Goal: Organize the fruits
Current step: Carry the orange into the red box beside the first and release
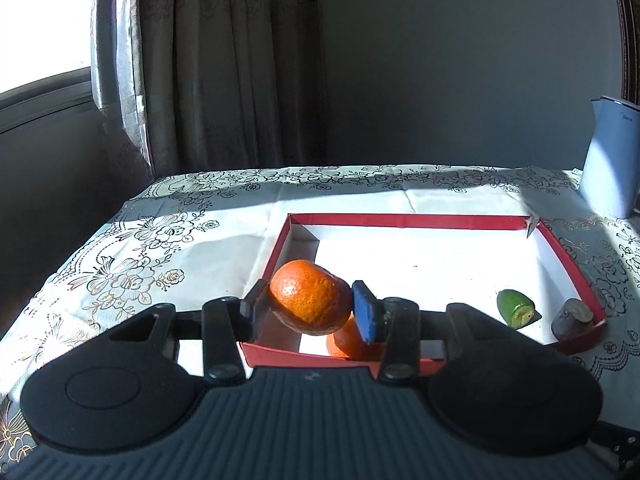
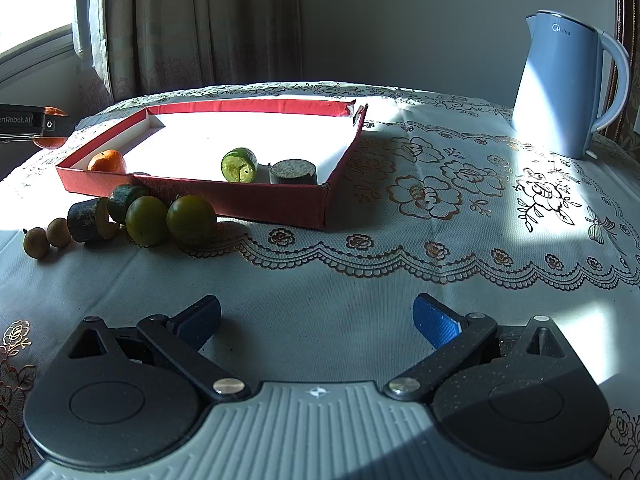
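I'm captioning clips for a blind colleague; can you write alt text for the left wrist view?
The left gripper holds a round orange tangerine above the near edge of a shallow red cardboard tray on a floral tablecloth. Inside lie a second tangerine, a cut green fruit and a dark cylindrical chunk.

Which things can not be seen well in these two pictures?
- Second orange, left wrist view: mostly hidden behind the held orange and the left claw.
- Held orange, right wrist view: cut by the frame edge and covered by the claw.
- Kettle, left wrist view: cut off.
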Available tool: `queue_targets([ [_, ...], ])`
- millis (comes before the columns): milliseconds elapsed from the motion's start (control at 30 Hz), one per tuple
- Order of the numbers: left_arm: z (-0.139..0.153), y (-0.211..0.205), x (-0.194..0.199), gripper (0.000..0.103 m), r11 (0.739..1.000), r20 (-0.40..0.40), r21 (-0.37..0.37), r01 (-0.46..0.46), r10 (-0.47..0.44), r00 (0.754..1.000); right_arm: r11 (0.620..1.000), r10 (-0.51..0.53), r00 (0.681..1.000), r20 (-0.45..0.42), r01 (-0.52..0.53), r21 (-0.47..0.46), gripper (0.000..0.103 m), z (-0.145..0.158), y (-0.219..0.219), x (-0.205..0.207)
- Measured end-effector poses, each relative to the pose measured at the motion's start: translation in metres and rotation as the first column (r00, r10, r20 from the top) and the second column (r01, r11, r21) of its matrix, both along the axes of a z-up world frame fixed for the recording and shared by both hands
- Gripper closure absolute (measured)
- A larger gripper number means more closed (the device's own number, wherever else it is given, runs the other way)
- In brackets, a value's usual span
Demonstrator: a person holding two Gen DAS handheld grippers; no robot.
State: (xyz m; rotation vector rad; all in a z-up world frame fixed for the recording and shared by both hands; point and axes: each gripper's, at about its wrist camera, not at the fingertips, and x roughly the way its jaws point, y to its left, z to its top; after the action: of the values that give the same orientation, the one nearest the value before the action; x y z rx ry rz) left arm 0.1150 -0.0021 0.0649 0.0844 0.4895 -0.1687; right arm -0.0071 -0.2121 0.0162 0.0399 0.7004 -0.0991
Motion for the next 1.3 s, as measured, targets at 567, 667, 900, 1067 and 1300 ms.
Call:
queue_targets([
  [567, -0.04, 0.008, 0.034, 0.062, 0.998, -0.113, 0.032, -0.053, 0.056, 0.992, 1.0, 0.001, 1.0, 0.0, -0.001, 0.001, 0.0, 0.0, 0.001, 0.002],
  [667, -0.038, 0.014, 0.019, 0.062, 0.997, -0.129, 0.031, -0.072, 0.075, 0.989, 1.0, 0.001, 1.0, 0.0, -0.001, 0.002, 0.0, 0.0, 0.001, 0.002],
  [900, -0.037, 0.011, -0.001, 0.056, 0.994, -0.085, 0.084, -0.066, 0.073, 0.994, 1.0, 0.001, 1.0, 0.0, -0.001, 0.002, 0.0, 0.0, 0.0, 0.002],
  [1067, -0.024, 0.006, -0.015, 0.001, 0.986, 0.023, 0.096, -0.133, 0.131, 0.991, 1.0, 0.002, 1.0, 0.0, -0.002, 0.002, 0.0, 0.0, 0.0, 0.002],
  [1300, 0.0, 0.009, -0.068, 0.0, 0.992, 0.142, 0.069, -0.108, 0.097, 0.985, 1.0, 0.002, 1.0, 0.0, -0.002, 0.002, 0.0, 0.0, 0.0, 0.002],
])
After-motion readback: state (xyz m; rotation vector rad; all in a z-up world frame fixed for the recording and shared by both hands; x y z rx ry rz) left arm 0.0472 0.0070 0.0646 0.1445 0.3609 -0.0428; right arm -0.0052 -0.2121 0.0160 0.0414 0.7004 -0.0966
